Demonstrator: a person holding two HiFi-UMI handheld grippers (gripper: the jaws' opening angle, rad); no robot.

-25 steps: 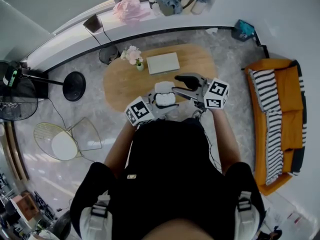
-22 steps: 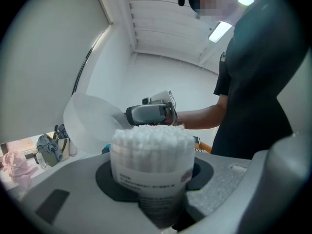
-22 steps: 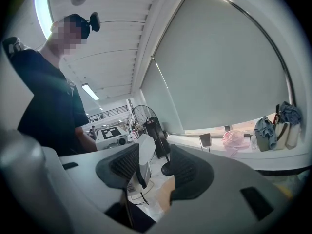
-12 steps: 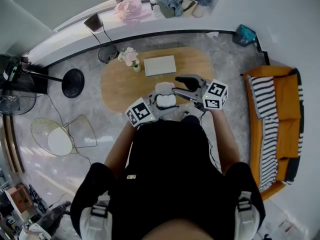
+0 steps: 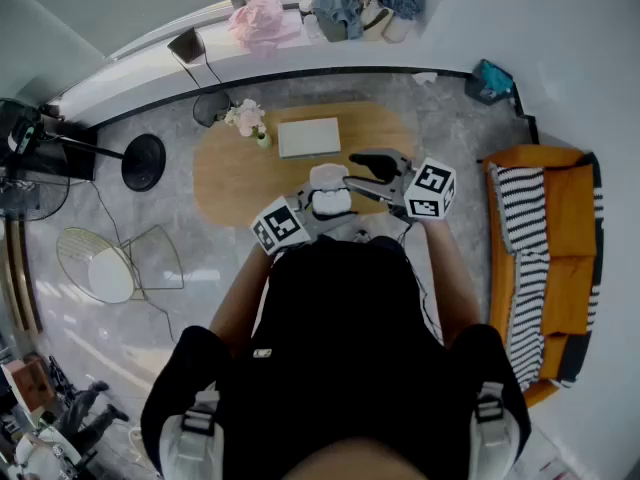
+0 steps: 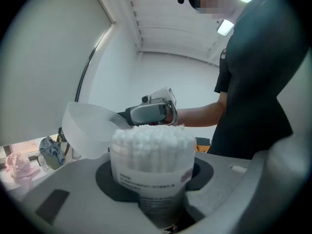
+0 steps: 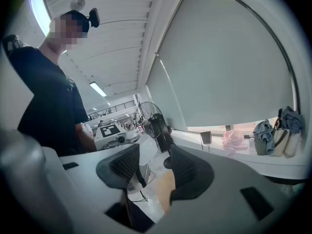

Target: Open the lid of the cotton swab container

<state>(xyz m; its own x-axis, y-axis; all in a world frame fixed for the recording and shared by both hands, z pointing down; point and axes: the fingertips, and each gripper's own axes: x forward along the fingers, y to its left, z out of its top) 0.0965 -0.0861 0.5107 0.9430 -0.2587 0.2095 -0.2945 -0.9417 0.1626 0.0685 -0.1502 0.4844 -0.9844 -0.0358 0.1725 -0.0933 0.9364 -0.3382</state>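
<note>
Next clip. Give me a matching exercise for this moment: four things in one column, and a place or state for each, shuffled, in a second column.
Things
1. clear round container of white cotton swabs
2. translucent lid
3. small vase of pale pink flowers
4. black-and-white striped fabric

Places or states
a. lying on the orange sofa
b. standing on the oval wooden table
c. swung open, tilted up beside the swabs
d. clamped between the jaws of the left gripper

Pairs: 1-d, 2-c, 3-b, 4-a
</note>
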